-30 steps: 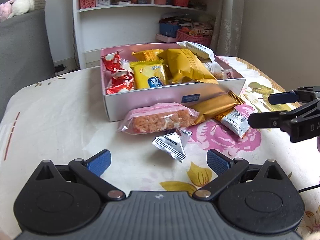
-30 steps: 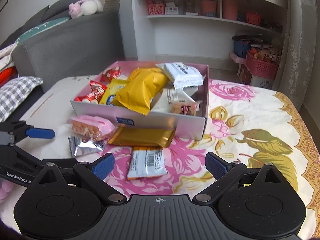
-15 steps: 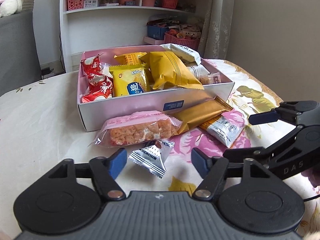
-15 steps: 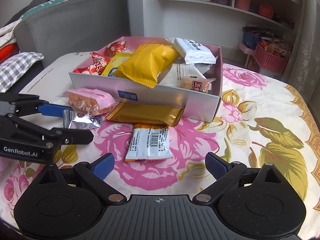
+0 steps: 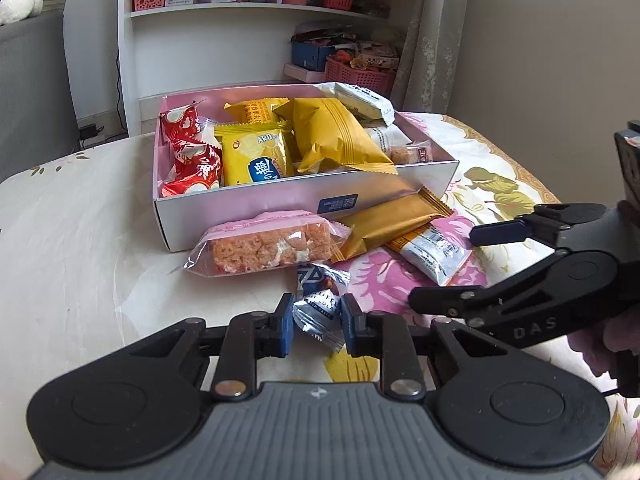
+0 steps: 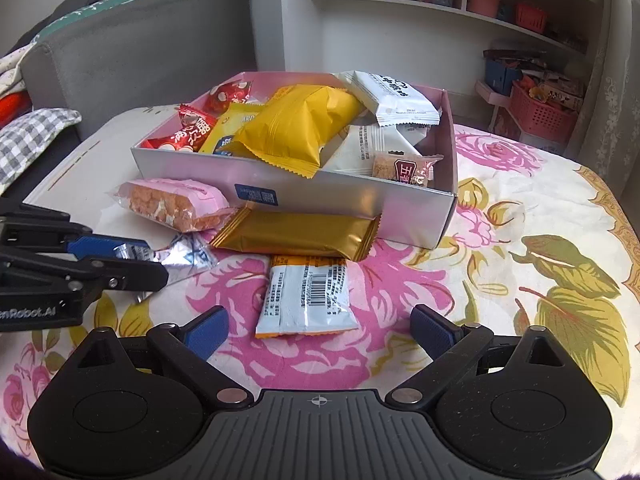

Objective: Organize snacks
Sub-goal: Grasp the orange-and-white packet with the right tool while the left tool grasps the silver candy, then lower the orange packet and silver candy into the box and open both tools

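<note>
A pink-lined box [image 5: 248,210] [image 6: 344,196] on the table holds several snack packs. In front of it lie a pink rice-crisp bar [image 5: 268,246] [image 6: 172,204], a gold bar [image 5: 392,224] [image 6: 296,234], a white and orange packet [image 5: 434,254] [image 6: 306,294] and a small silver chocolate packet [image 5: 318,306] [image 6: 180,256]. My left gripper [image 5: 314,328] [image 6: 136,258] is shut on the silver packet. My right gripper [image 6: 320,330] [image 5: 444,268] is open and empty, just in front of the white and orange packet.
The table has a floral cloth [image 6: 540,240]. A white shelf unit [image 5: 248,20] with baskets stands behind it. A grey sofa [image 6: 132,52] is at the left, with a checked cushion [image 6: 32,140].
My left gripper moved forward and closed on the silver packet. My right gripper moved closer to the white and orange packet and stayed open.
</note>
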Demonstrator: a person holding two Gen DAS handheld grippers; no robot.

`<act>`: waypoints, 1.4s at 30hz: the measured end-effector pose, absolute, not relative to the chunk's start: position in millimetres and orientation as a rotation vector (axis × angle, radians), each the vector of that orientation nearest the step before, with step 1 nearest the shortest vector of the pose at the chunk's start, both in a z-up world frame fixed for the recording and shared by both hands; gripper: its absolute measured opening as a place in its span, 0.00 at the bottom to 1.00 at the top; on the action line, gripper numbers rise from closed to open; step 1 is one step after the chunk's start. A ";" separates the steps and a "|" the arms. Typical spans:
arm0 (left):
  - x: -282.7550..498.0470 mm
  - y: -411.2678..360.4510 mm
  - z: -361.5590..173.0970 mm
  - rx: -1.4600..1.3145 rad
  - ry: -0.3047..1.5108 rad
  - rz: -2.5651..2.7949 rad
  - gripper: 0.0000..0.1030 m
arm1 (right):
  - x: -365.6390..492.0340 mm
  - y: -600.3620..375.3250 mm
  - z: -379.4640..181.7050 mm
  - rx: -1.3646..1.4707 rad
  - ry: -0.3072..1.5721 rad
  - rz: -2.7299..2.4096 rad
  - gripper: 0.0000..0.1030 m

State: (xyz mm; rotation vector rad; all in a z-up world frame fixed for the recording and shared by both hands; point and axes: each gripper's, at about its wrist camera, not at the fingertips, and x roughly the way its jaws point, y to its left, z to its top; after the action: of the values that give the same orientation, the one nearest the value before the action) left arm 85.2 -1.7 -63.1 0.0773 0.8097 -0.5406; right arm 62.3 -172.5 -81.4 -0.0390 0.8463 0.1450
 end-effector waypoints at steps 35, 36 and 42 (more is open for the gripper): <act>65.2 43.5 -48.3 -0.004 0.831 -0.529 0.19 | 35.2 -161.4 -57.5 -0.070 0.842 0.267 0.45; 65.1 43.9 -46.9 -0.009 0.828 -0.530 0.18 | 34.2 -161.7 -55.3 -0.068 0.836 0.269 0.45; 64.3 43.2 -41.3 -0.019 0.810 -0.537 0.17 | 31.3 -162.1 -43.7 -0.050 0.803 0.279 0.45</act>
State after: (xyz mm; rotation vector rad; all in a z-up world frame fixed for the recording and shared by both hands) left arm 64.3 43.2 -41.3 -0.0193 0.8098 -0.5370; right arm 31.3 -162.1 -43.7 -0.0497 0.8030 0.2791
